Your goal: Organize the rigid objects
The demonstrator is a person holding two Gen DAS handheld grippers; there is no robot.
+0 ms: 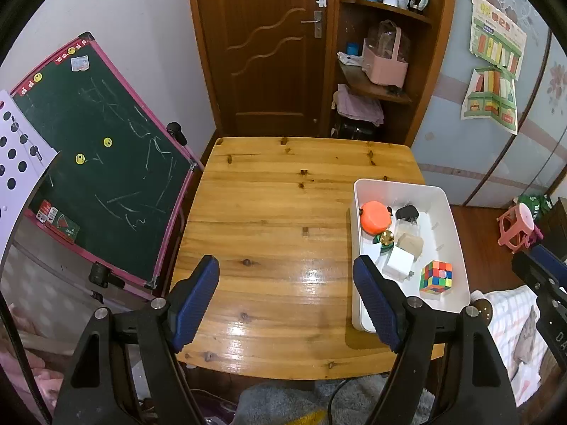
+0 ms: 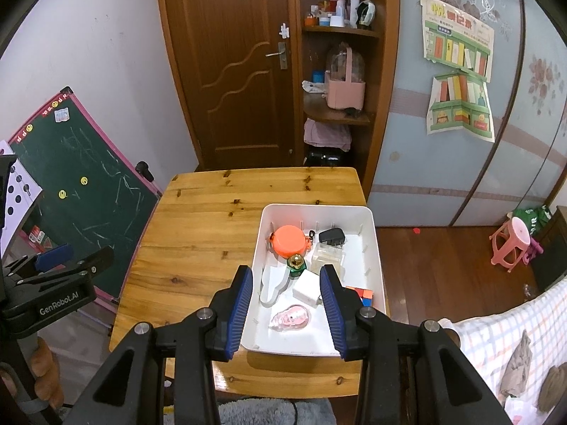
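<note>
A white bin (image 1: 447,209) (image 2: 375,248) stands on the right side of the wooden table (image 1: 269,212) (image 2: 198,233). It holds an orange round case (image 1: 376,217) (image 2: 290,240), a black charger (image 1: 407,211) (image 2: 331,235), a white cube adapter (image 1: 399,262) (image 2: 307,288), a Rubik's cube (image 1: 436,276) (image 2: 365,294), a gold-topped green bottle (image 2: 296,262), a clear pink item (image 2: 290,316) and more. My left gripper (image 1: 285,290) is open and empty above the table, left of the bin. My right gripper (image 2: 286,295) is open and empty above the bin's near end.
A green chalkboard (image 1: 102,163) leans left of the table. A brown door (image 1: 262,49) and a shelf unit (image 1: 375,71) stand behind. A pink stool (image 2: 514,244) is on the floor at right. A checked bed cover (image 2: 514,336) lies at near right.
</note>
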